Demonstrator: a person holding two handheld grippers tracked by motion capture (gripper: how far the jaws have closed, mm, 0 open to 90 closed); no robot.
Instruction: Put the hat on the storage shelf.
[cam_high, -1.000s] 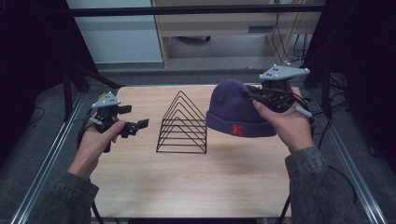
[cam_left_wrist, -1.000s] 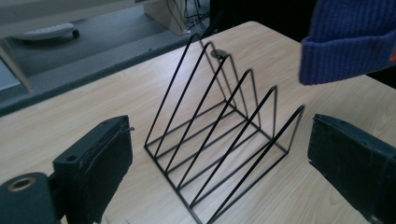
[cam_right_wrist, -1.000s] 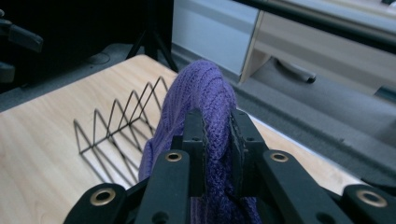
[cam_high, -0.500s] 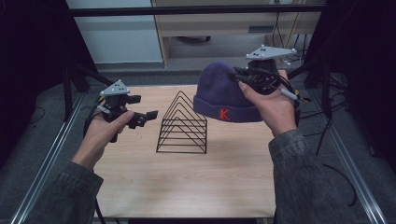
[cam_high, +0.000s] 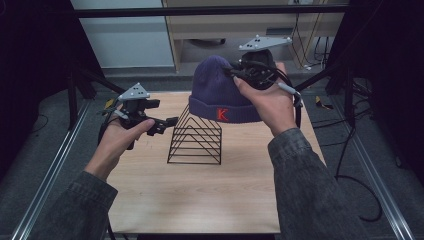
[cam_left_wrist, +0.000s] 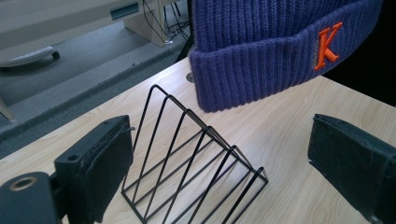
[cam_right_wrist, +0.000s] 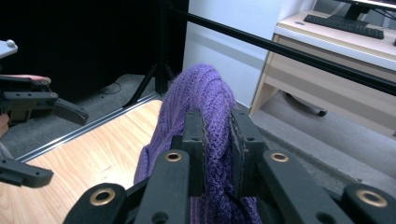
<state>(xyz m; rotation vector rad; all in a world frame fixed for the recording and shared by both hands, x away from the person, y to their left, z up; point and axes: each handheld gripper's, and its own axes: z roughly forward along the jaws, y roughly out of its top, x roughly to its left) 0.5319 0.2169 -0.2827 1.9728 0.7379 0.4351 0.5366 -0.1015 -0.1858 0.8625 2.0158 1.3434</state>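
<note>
From the high view, you are lifting the purple knitted beanie with the orange K (cam_high: 220, 95) off the table — it is hanging in the air from your right gripper (cam_high: 239, 75), its cuff just above the peak of the black wire triangular rack (cam_high: 196, 141) that stands on the light wooden table (cam_high: 200, 195). A second ago the beanie was sitting lower and further right, beside the rack; now it is higher and drifting toward the rack's top, which suggests you are bringing it over to drape it there. Your left gripper (cam_high: 167, 124) is also sitting a little higher and closer to the rack than before, its jaws apart and holding nothing. In the left gripper view, you are looking between two spread black pads at the rack, with the beanie's ribbed cuff hanging above and behind its far end, clear of the wire. In the right gripper view, your jaws are pinching together on a fold of the beanie's crown, the knit bunched between the pads, while the left gripper is waiting at the far left over the table edge.
</note>
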